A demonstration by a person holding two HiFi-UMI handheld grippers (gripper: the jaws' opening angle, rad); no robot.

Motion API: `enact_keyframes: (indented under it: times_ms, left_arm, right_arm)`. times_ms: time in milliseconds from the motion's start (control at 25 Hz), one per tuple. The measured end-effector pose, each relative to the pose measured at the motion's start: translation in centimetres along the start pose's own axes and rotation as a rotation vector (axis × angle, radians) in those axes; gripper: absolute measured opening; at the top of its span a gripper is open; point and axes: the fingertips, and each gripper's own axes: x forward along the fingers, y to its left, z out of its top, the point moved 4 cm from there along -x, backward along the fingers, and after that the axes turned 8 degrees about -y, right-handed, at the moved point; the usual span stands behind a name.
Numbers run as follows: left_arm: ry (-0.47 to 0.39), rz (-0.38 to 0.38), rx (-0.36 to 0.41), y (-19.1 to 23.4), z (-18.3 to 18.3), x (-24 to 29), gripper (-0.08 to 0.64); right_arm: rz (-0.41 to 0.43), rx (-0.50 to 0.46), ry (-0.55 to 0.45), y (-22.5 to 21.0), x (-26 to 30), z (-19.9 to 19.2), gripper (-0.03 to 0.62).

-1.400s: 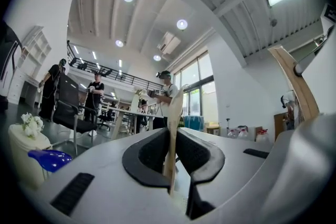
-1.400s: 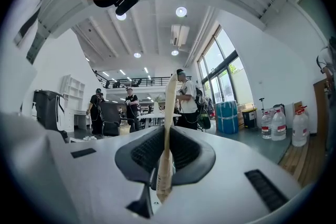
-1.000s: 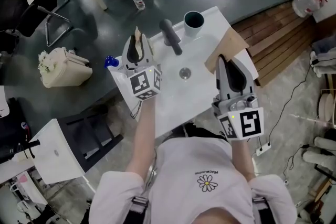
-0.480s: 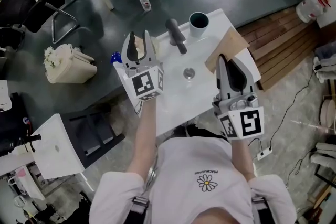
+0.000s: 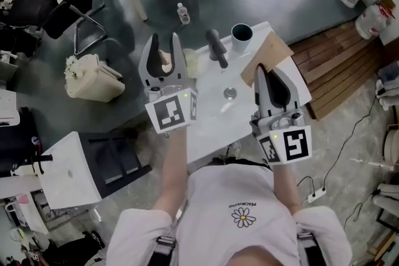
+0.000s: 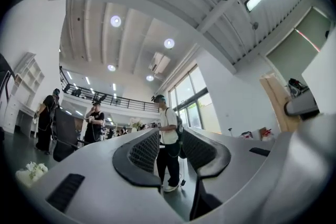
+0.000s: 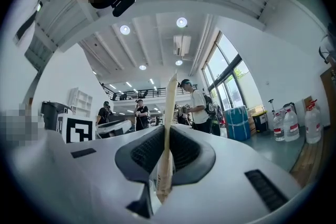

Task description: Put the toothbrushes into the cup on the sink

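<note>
Dark hall floor surrounds the white sink (image 5: 212, 116). At its left edge, the left gripper (image 5: 163, 45) hovers with its jaws spread wide and nothing between them. A beige thing (image 5: 166, 60) lies just below its tips; it may be a second toothbrush, but I cannot tell. Further right stands one faucet (image 5: 217, 47), then one cup (image 5: 241, 34) at the far rim. The right gripper (image 5: 262, 70) is clamped on one toothbrush (image 7: 169, 128), whose long axis runs out along the jaws. The cup lies ahead and to the left of those jaws, and this is the nearer hand. My guess is that the toothbrush must tip downward to enter the cup.
</note>
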Motion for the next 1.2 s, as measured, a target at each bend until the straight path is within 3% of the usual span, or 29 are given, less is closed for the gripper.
enact_keyframes:
  times_ms: [200,400,600,760,1200]
  left_arm:
    - [-0.050,-0.038,-0.018,-0.5,5.6,-1.4,0.124]
    - [-0.073,-0.071,-0.036,-1.8,8.3,-3.4,0.059]
    - [-0.062,-0.083,-0.049,-3.4,8.4,-5.9,0.018]
    - [-0.026,-0.086,-0.129,-4.5,7.9,-7.0,0.015]
    - [0.007,-0.097,-0.156,-4.8,7.3,-7.1,0.015]
  right_arm:
    - [0.011,-0.002,-0.035,0.7,0.1,1.2,0.026]
    - [0.019,-0.009,-0.047,1.2,0.1,1.7,0.026]
    - [0.013,-0.016,-0.040,1.4,-0.6,1.6,0.026]
    - [0.005,-0.013,-0.032,1.6,-1.1,1.4,0.026]
    - [-0.002,-0.002,-0.020,1.8,-1.8,1.0,0.026]
